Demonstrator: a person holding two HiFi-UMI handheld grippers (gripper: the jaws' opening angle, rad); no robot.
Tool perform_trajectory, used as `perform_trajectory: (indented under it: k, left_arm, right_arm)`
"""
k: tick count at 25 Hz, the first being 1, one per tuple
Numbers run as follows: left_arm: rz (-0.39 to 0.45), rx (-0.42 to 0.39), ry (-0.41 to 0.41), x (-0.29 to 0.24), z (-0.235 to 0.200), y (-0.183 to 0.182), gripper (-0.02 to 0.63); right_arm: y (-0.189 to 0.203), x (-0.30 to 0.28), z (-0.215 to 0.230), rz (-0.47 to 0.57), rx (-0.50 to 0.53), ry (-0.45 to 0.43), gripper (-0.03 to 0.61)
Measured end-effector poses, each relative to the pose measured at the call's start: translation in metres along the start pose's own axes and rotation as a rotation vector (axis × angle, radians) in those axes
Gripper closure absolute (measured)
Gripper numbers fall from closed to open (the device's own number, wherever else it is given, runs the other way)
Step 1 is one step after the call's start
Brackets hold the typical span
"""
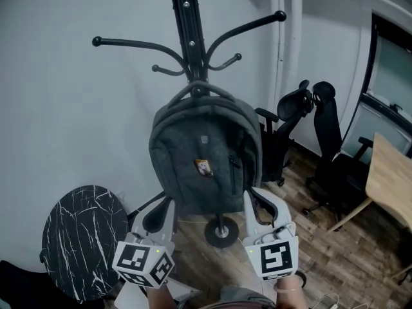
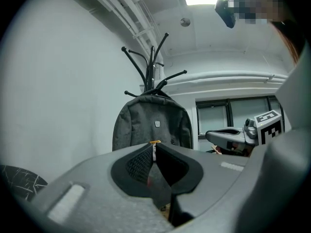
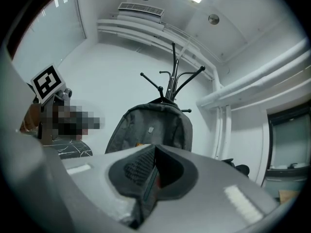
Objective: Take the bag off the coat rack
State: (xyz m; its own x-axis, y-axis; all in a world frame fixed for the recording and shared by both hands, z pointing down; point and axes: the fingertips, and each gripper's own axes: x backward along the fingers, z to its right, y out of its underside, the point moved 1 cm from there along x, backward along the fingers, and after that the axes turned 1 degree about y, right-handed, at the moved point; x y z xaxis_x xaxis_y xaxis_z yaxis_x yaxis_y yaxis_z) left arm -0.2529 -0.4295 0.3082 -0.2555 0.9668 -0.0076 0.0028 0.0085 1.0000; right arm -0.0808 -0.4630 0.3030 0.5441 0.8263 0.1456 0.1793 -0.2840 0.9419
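Observation:
A dark grey backpack [image 1: 205,153] hangs by its top handle from a hook of the black coat rack [image 1: 188,28], against the pale wall. It shows again as the backpack [image 2: 150,125] in the left gripper view and the backpack [image 3: 151,130] in the right gripper view, straight ahead of both. My left gripper [image 1: 169,205] is below the bag's lower left corner, and my right gripper [image 1: 248,199] is below its lower right corner. Both are shut with nothing between the jaws, and neither touches the bag.
A round black marble-topped side table [image 1: 84,237] stands at the lower left. Black office chairs [image 1: 286,124] are behind the rack to the right, and a wooden table [image 1: 389,179] is at the far right edge. The rack's round base [image 1: 221,232] rests on the wood floor.

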Motion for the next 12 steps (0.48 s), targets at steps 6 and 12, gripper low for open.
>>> perform_trajectory:
  k: [6,12]
  left_arm:
    - [0.010,0.006,-0.013,-0.010,-0.010,-0.003,0.600]
    - [0.019,0.006,-0.032,-0.019,-0.021,-0.006,0.598]
  right_arm:
    - [0.004,-0.011,0.008,-0.003,0.005,-0.016,0.549]
    - [0.007,-0.023,0.020,0.010,0.001,0.010,0.514]
